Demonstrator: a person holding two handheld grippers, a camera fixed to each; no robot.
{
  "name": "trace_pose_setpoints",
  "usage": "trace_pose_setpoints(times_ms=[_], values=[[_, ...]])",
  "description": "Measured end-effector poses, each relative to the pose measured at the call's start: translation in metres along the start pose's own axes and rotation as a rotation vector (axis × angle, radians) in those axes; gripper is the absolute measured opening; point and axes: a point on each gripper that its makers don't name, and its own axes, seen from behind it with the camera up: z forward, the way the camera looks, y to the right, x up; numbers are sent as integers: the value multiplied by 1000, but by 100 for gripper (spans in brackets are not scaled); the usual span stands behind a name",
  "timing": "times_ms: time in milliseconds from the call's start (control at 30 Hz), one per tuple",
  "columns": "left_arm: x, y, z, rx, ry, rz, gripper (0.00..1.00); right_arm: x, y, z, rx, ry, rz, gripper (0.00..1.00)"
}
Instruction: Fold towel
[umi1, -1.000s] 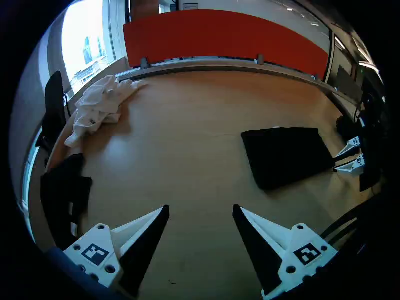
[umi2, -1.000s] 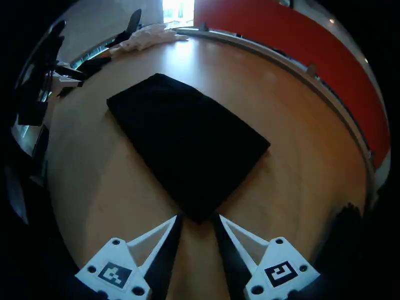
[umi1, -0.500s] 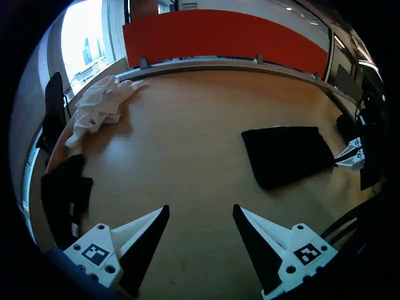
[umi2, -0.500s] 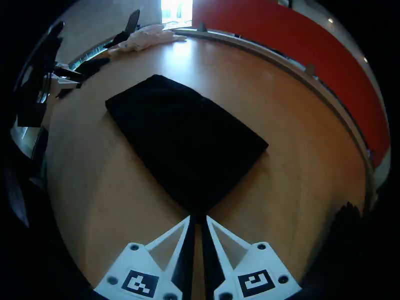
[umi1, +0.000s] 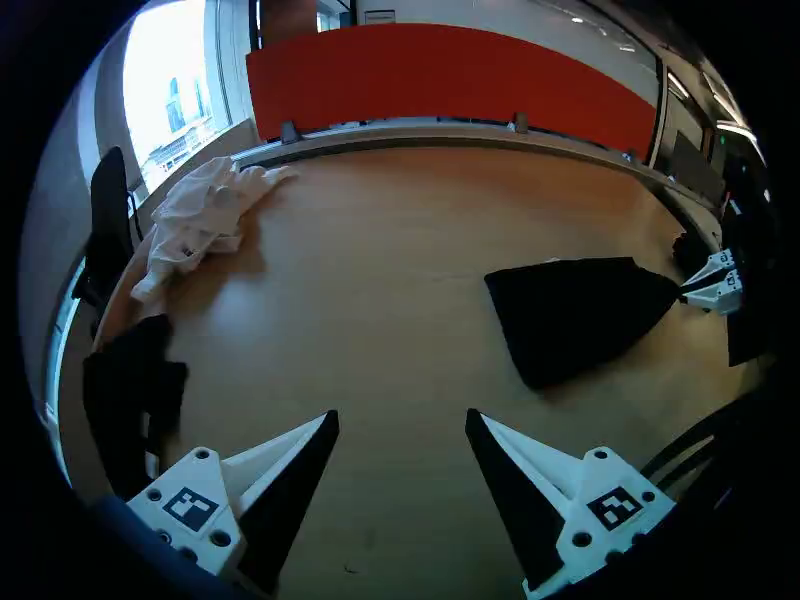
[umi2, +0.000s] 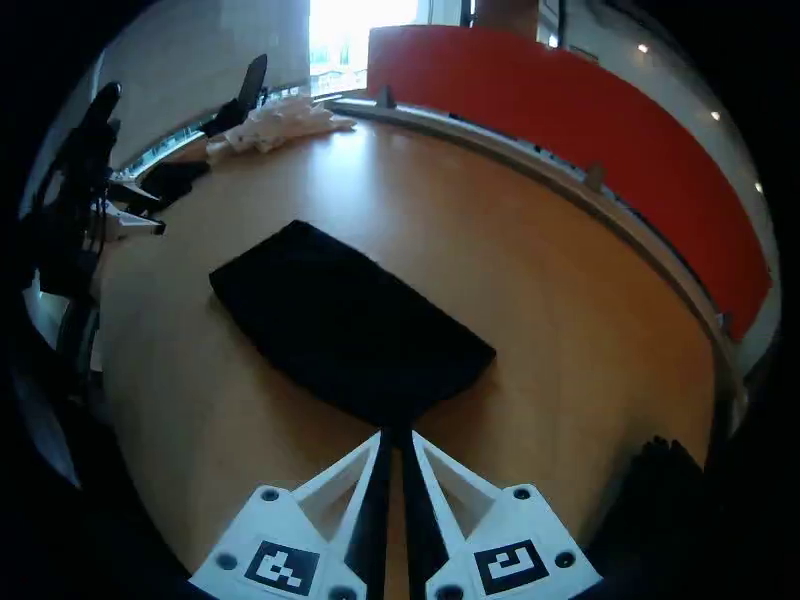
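I hold right tool clenched on towel corner (rest lies on surface) | left tool released, towel ahead-right.

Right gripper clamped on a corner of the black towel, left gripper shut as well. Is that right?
Not quite: the left gripper is open, fingers spread wide over the table, per the left gripper view. The right gripper is clamped on a corner of the black towel.

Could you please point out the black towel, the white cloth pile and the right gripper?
black towel (umi2: 350, 330), right gripper view, middle of its surface
white cloth pile (umi1: 205, 205), left gripper view, its middle
right gripper (umi2: 396, 442), right gripper view, between its fingertips
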Motion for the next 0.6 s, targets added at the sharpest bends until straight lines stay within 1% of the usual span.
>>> trace_pose_setpoints(times_ms=[267,600], values=[[3,-2,0,3,6,-1,94,30,11,-21,-39,51,-20,7],[7,-3,1,3,11,-4,94,50,23,-47,-81,84,-62,7]])
